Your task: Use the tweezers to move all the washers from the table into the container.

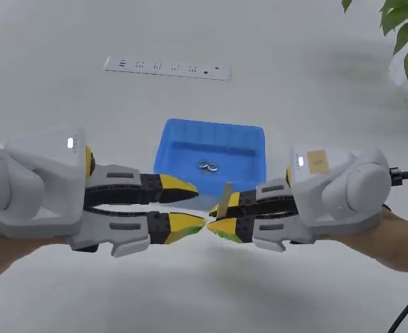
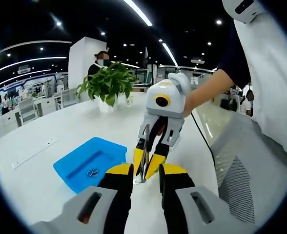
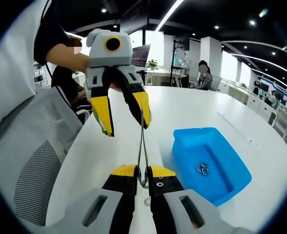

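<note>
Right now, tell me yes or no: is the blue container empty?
No, a few metal washers lie together on the floor of the blue container.

The container (image 1: 183, 149) is blue, the washers (image 1: 208, 166) and tweezers (image 3: 142, 141) silvery, the table (image 1: 190, 291) white, the fingers (image 1: 176, 184) black-and-yellow.

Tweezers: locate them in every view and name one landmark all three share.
Head view: tweezers at centre, gripped in the right claw.
Left gripper view: tweezers at lower centre, in the right claw opposite.
Right gripper view: tweezers at centre, rising from the right claw.
Shared landmark: blue container.
</note>
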The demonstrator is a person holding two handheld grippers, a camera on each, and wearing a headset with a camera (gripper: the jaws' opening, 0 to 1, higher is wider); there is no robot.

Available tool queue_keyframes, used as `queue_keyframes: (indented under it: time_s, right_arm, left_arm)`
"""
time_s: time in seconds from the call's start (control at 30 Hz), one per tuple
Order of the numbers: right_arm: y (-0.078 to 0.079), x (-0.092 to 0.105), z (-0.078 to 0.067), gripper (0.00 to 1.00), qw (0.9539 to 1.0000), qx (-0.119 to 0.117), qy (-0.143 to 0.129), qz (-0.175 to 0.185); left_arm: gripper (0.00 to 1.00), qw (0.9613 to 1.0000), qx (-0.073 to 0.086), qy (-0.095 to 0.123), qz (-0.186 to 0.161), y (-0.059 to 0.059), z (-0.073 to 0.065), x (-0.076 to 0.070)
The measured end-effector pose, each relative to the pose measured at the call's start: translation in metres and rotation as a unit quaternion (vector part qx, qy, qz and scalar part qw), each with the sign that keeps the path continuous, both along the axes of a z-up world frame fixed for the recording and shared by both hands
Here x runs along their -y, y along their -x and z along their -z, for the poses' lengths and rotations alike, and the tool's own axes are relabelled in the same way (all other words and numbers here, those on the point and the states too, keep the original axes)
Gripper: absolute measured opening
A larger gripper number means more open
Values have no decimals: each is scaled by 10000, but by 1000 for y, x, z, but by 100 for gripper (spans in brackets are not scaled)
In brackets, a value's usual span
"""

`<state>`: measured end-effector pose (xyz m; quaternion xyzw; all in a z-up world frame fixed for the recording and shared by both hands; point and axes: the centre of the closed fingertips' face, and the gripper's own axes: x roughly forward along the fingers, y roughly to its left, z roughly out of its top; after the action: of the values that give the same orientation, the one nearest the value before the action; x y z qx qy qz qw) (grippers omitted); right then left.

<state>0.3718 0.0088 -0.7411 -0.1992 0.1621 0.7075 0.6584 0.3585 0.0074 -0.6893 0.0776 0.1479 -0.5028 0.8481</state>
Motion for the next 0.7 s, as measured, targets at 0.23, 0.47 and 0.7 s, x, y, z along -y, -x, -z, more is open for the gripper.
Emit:
queue_keyframes:
  time_s: [0.23,0.47,0.7]
  right_arm:
    - [-7,3,-16,9,9999,105,-9,49]
    - [-16,4,-32,9,9997,222,-47,131]
    - [-28,2,-53,9,9989,331,-176,277]
  left_arm:
    - [29,9998,-24,75,-206,2,0,-8]
    - [37,9990,-9,154,-425,5,-2,-16]
    - [46,9972,-16,238,-706,10,0,-27]
